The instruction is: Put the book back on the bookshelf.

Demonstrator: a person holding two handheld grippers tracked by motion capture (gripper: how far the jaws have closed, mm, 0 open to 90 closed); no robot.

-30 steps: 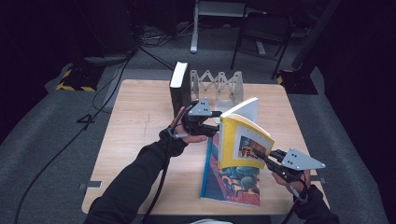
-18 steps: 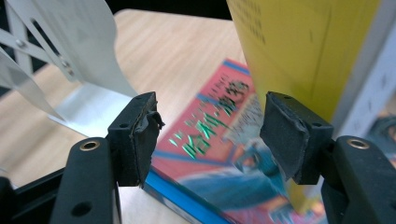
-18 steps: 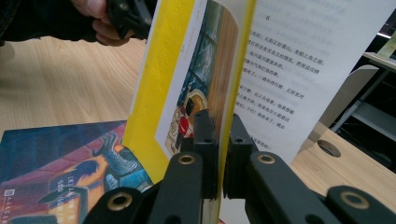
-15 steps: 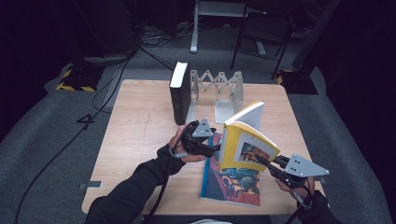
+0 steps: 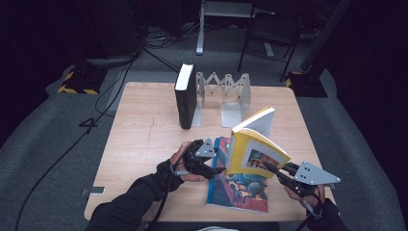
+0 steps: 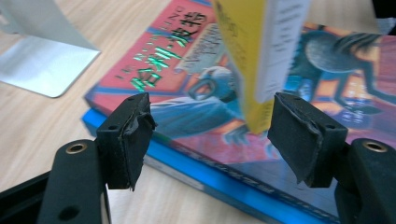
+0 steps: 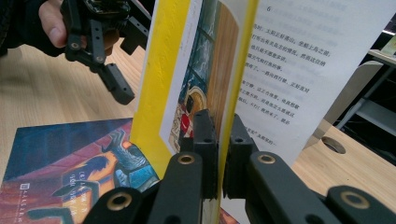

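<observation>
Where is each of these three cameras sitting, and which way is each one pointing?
High view: above the person's side of the table, looking forward and down; both forearms and grippers show.
Left gripper view: rides the left gripper, looking between its open jaws at the yellow book standing on the flat book.
Right gripper view: rides the right gripper, clamped on the yellow book's cover; the other hand shows.
All three share the yellow book.

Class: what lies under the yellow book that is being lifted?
Under the yellow book lies a flat colourful book with a blue-edged book beneath it, on the table. The part they cover cannot be seen.
</observation>
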